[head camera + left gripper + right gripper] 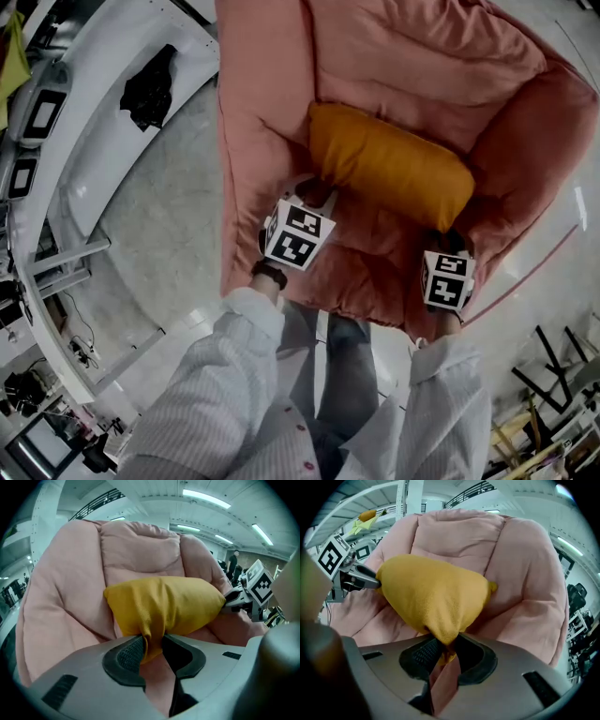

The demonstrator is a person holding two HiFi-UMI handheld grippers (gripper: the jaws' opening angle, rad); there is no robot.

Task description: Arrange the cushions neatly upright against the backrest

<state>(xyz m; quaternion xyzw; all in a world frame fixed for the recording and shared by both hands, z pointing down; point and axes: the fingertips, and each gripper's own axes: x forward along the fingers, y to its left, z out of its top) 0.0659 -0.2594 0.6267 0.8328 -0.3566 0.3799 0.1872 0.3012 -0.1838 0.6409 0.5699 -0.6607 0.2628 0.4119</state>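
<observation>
- Far off to the left of the left gripper [315, 194], a black crumpled item [148, 86] lay on a white curved ledge [98, 150].
- The left gripper, on a wrist with a dark watch [269, 274] and a pale striped sleeve [220, 375], pointed steeply down into the pink chair [262, 141].
- Its jaws stood partly closed. The ribbed pads pinched a gathered fold of fabric at the near left end of the orange cushion [389, 164], and the cloth was bunched tight between them.
- The orange cushion stretched lengthwise from the left gripper's tips across to the right gripper's (one end in each grip). It was just ahead of both.
- It sat low over the seat, though whether its underside actually rested there was hard to judge from these angles.
- Beyond the cushion, as seen along either pair of jaws, rose the padded backrest [140, 545]. The cushion's upper edge stood well short of the backrest's top.
- The right gripper [448, 241] also pointed steeply down. Its marker cube faced up at the near edge of the seat.
- Its jaws were likewise partly closed, clamped on a puckered corner of the cushion's right end. A small tuft of orange cloth poked through below the pads.
- To the right of the right gripper, the chair's plump right armrest [534, 141] curved round close beside the cushion's end.
</observation>
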